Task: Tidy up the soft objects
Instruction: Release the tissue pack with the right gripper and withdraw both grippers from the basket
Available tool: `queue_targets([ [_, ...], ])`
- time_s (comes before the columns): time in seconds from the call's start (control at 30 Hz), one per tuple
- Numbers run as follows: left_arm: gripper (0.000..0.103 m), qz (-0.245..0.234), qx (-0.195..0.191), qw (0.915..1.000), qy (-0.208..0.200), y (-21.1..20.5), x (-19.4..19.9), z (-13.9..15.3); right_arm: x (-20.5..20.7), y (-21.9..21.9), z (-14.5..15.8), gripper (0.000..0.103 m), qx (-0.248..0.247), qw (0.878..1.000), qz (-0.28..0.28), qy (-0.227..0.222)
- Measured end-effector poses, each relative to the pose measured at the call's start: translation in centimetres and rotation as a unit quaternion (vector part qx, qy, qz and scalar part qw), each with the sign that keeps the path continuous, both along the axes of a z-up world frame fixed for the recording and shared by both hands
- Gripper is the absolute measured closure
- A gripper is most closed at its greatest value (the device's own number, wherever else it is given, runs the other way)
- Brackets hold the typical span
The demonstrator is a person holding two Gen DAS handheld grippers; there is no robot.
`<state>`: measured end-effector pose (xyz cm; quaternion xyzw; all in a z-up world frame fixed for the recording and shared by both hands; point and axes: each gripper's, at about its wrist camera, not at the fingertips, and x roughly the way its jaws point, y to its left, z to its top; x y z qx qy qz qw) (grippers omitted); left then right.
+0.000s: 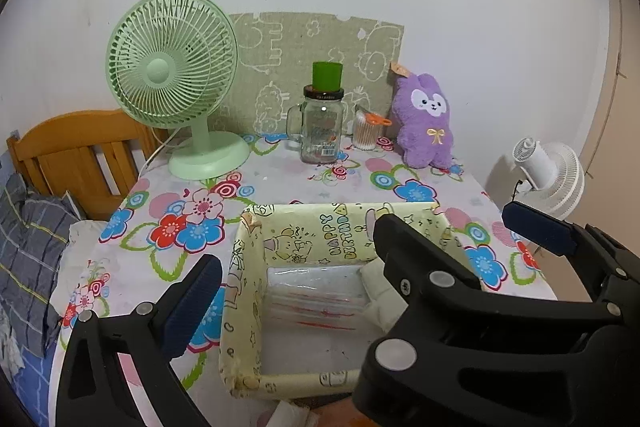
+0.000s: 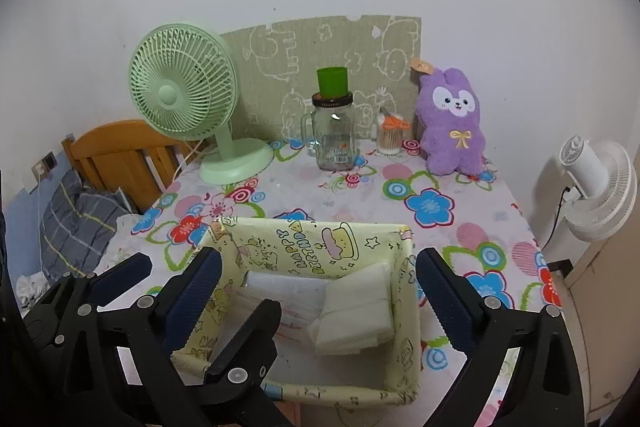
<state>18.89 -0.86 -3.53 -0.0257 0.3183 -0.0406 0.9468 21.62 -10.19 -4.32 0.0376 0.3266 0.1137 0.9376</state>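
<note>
at the far left a wooden headboard (image 1: pixel 76 151) and a grey plaid pillow (image 1: pixel 28 247) sit beside the table (image 1: pixel 132 267), which wears a flowered cloth. a green desk fan (image 1: pixel 172 67) stands at the table's back left. the left gripper (image 1: pixel 300 291) hangs above the near part of the table with its fingers spread wide and nothing between the pads; its left pad (image 1: pixel 196 303) lies over the cloth just outside the box's left wall. the yellow box (image 2: pixel 408 307), printed with "happy birthday", sits at the near middle of the table. inside it lie a clear plastic packet (image 2: pixel 284 291) and, toward the right wall, folded white soft pads (image 2: pixel 356 311). behind, a glass jar (image 1: pixel 322 127) bears a green cup (image 1: pixel 327 75), next to a cotton swab holder (image 1: pixel 366 133). the right gripper (image 2: pixel 320 295) is also spread wide and empty, straddling the box. a purple plush rabbit (image 2: pixel 452 123) sits upright at the back right, leaning on the wall. a white fan (image 2: pixel 596 183) stands off the table at right.
</note>
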Motion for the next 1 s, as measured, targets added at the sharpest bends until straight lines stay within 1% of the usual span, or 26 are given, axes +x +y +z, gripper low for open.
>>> queue_targets([
  [0.27,0.0,0.008,0.013,0.9997,-0.019,-0.6,-2.4,1.4,-2.6,-0.7,1.4,0.003,-0.004,1.0,-0.005,-0.016],
  [0.47,0.0,0.004,0.01,0.9995,-0.03,-0.8,-4.2,2.3,-4.6,-1.0,2.6,0.003,-0.005,1.0,-0.009,-0.029],
  [0.7,0.0,-0.002,0.01,0.9991,-0.041,-1.3,-6.3,3.0,-7.0,-1.6,3.6,0.003,-0.008,0.999,-0.017,-0.04],
  [1.0,0.0,-0.007,0.012,0.9984,-0.054,-1.7,-8.8,3.4,-9.7,-2.2,4.1,0.003,-0.008,0.999,-0.019,-0.048],
])
